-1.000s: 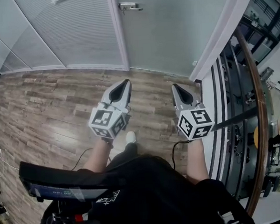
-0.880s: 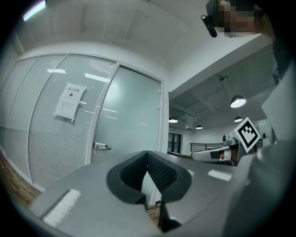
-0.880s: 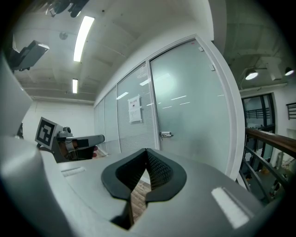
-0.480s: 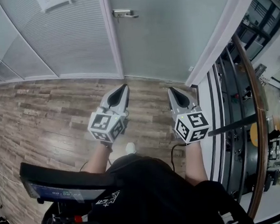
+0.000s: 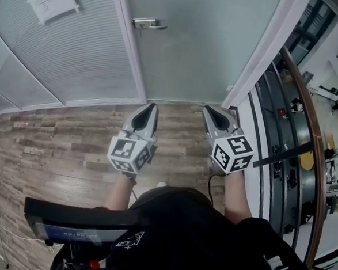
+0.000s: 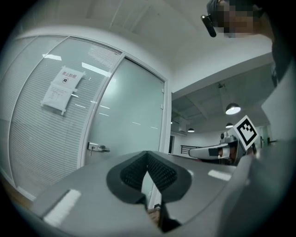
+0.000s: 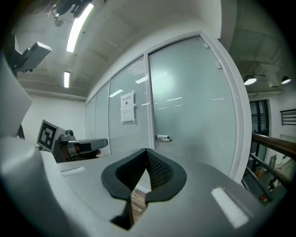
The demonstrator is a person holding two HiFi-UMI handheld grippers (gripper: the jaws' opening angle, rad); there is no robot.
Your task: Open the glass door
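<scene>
head view: left gripper (image 5: 148, 108) & right gripper (image 5: 210, 109) are held side by side over the wood floor (image 5: 54, 151), both aimed at the glass door (image 5: 197, 49). the door is closed in its frame, straight ahead of the person, well apart from both tips. door handle (image 5: 148, 24) sits at the door's left edge, beside a ribbed glass panel (image 5: 88, 56) w/ a paper notice (image 5: 53, 6) on it. a wooden handrail (image 5: 311, 139) runs down the right side.

left gripper view: jaws clenched, pads meeting at the tip, nothing btwn them. the door fills the middle, handle (image 6: 98, 148) left of the jaws, notice (image 6: 62, 90) higher up on the panel. the right gripper shows at right w/ its marker cube (image 6: 245, 131).

right gripper view: jaws pressed together too, empty. the door (image 7: 194, 102) stands ahead, handle (image 7: 163, 138) just above the jaw tip in frame, not touching it. the left gripper (image 7: 88, 144) shows at left.
</scene>
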